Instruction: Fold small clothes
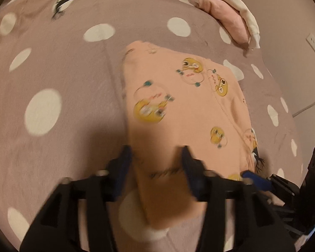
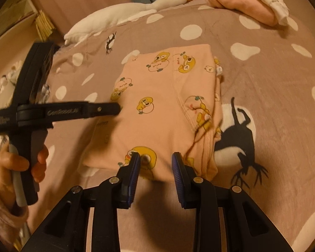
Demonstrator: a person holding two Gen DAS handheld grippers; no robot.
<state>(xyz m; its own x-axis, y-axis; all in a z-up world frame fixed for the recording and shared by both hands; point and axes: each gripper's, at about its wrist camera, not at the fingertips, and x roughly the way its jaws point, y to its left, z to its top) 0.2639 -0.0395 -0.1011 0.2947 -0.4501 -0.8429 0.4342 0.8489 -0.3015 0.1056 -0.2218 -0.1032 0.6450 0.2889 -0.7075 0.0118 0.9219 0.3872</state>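
A: The peach cotton garment printed with yellow ducks point(image 2: 163, 109) lies folded into a rectangle on the mauve bed cover with white spots point(image 2: 262, 73). Both tools?

B: Left tool point(image 1: 155, 157) stands apart, fabric between but unpressed. Right tool point(image 2: 155, 163) stands apart at the near hem, empty.

A: I'd pinch both near corners evenly, lift low, and fold away squarely.

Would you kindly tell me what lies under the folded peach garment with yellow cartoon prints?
The folded peach garment rests on the mauve bedspread with white spots. Whatever sits between its folded layers is covered.
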